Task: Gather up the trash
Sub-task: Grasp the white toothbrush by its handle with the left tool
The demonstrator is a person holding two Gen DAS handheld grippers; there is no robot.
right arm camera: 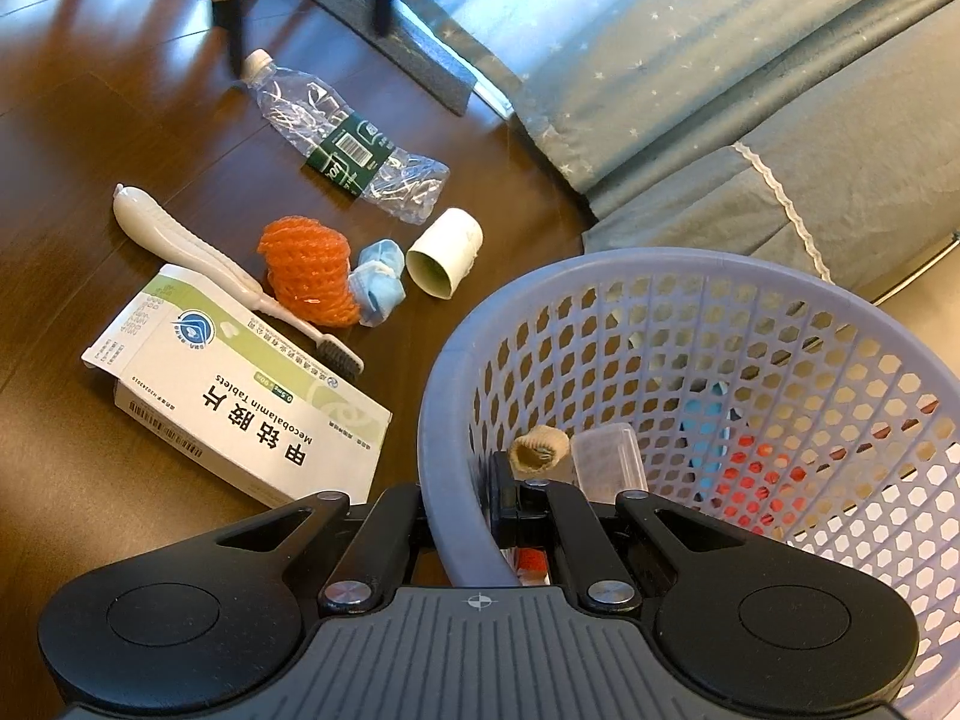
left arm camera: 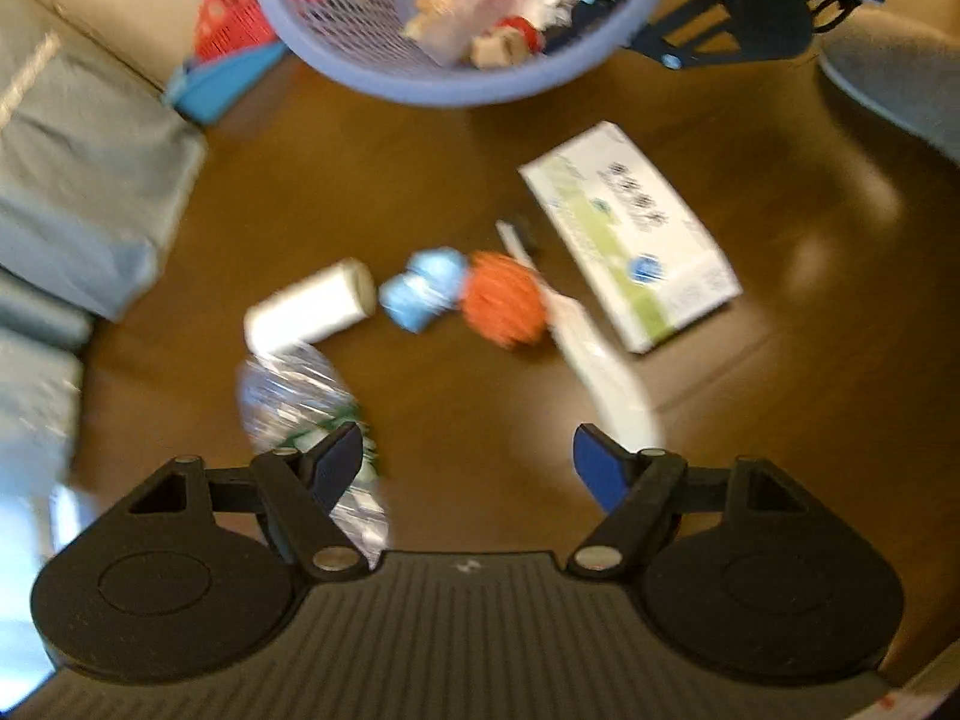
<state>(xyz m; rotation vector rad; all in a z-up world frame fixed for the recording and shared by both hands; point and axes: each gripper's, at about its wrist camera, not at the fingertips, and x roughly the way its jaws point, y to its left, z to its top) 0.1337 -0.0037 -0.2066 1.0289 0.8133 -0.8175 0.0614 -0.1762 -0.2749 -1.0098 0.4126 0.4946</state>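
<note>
Trash lies on the brown wooden floor: a crushed clear bottle point(right arm camera: 348, 144) point(left arm camera: 300, 402), a white tube point(right arm camera: 444, 255) point(left arm camera: 312, 309), a blue wad point(right arm camera: 378, 288) point(left arm camera: 426, 288), an orange net point(right arm camera: 309, 270) point(left arm camera: 504, 300), a white toothbrush point(right arm camera: 180, 240) point(left arm camera: 600, 360) and a medicine box point(right arm camera: 240, 384) point(left arm camera: 630, 234). My left gripper point(left arm camera: 468, 468) hovers open above the floor, the bottle just under its left finger. My right gripper point(right arm camera: 462, 510) is shut on the rim of the lilac mesh basket point(right arm camera: 660, 264) point(left arm camera: 456, 84), which holds several scraps.
A bed with a grey-green cover point(right arm camera: 720, 90) point(left arm camera: 78, 180) borders the floor on one side. A red brush and blue dustpan point(left arm camera: 234, 42) lean behind the basket. A dark mat point(right arm camera: 408, 60) lies by the bed.
</note>
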